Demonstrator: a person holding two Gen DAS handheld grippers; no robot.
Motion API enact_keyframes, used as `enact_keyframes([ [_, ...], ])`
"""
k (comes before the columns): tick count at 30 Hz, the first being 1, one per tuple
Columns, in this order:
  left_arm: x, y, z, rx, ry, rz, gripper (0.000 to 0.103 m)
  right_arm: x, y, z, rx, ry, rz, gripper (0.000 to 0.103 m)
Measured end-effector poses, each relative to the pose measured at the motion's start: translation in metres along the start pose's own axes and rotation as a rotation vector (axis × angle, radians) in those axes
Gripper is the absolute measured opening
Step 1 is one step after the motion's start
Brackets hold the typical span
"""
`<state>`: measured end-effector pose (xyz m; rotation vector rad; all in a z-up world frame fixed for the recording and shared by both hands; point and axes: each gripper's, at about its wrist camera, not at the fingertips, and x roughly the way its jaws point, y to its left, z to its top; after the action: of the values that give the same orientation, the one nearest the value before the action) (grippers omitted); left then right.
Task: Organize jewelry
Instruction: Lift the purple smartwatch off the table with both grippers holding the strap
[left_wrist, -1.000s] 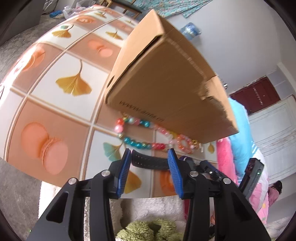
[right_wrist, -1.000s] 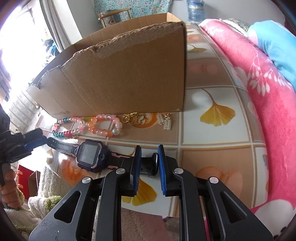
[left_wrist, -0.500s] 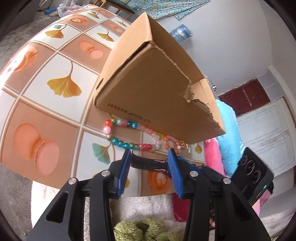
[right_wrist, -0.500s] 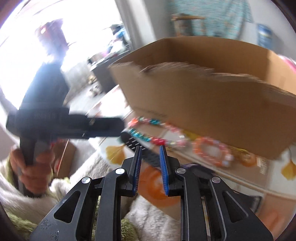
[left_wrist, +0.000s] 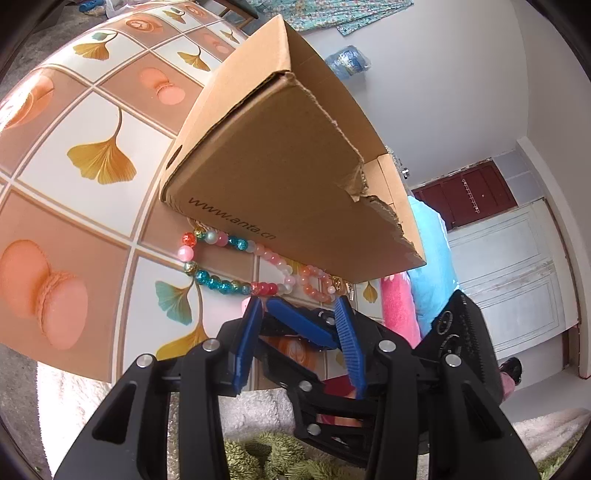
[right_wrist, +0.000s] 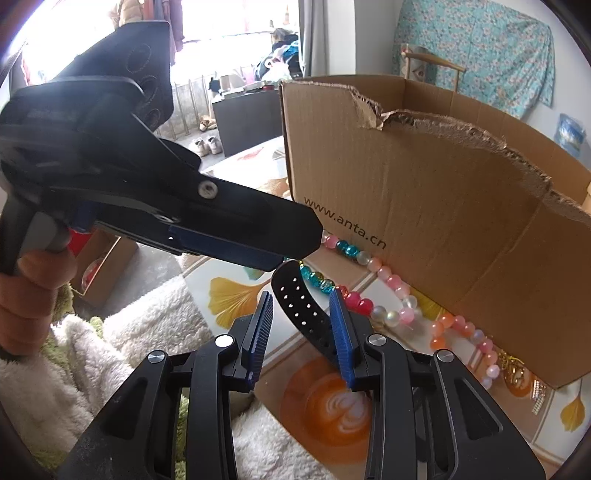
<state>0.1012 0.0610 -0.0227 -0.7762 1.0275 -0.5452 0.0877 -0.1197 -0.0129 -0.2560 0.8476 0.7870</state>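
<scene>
A black perforated watch strap (right_wrist: 301, 308) lies near the table's front edge between the open fingers of my right gripper (right_wrist: 301, 306). My left gripper (left_wrist: 295, 314) is open too; the right gripper's blue finger (left_wrist: 301, 325) crosses between its fingers, hiding the strap there. The left gripper also shows in the right wrist view (right_wrist: 280, 254) just above the strap's tip. A multicoloured bead bracelet (left_wrist: 218, 258) (right_wrist: 354, 273), an orange and pink bead bracelet (right_wrist: 461, 338) and a gold piece (right_wrist: 513, 369) lie along the foot of an open cardboard box (left_wrist: 288, 177) (right_wrist: 424, 206).
The table (left_wrist: 92, 184) has a tiled cloth with ginkgo leaves and macarons. A silver clip (right_wrist: 537, 397) lies at the box's right end. White and green fluffy fabric (right_wrist: 122, 332) lies below the table's front edge. A pink and blue quilt (left_wrist: 417, 295) is to the right.
My right gripper has swung left along the watch and opened; its fingers now flank the perforated strap end. My left gripper has stayed open at the strap, and the two grippers now cross.
</scene>
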Motion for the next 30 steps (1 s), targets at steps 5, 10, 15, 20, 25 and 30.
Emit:
enact_keyframes([
  [5,0.003,0.0,0.0,-0.004,0.008,-0.005,0.04,0.007,-0.003,0.0,0.008,-0.003,0.002,0.013],
  [10,0.007,0.001,-0.002,0.0,0.029,0.011,0.04,0.008,-0.007,-0.002,0.027,-0.025,0.008,0.005],
  [15,0.007,0.001,-0.001,0.0,0.028,0.034,0.04,0.008,-0.016,-0.005,0.086,-0.035,0.05,0.005],
  [20,0.004,0.004,0.004,-0.017,0.005,0.079,0.049,0.001,-0.025,-0.011,0.11,-0.041,0.071,0.005],
  [25,0.017,0.006,0.008,-0.015,0.04,0.126,0.049,-0.001,-0.032,-0.011,0.118,-0.047,0.079,0.005],
  [30,0.034,0.003,0.009,-0.018,0.075,0.181,0.033,-0.004,-0.038,-0.011,0.116,-0.049,0.076,0.005],
])
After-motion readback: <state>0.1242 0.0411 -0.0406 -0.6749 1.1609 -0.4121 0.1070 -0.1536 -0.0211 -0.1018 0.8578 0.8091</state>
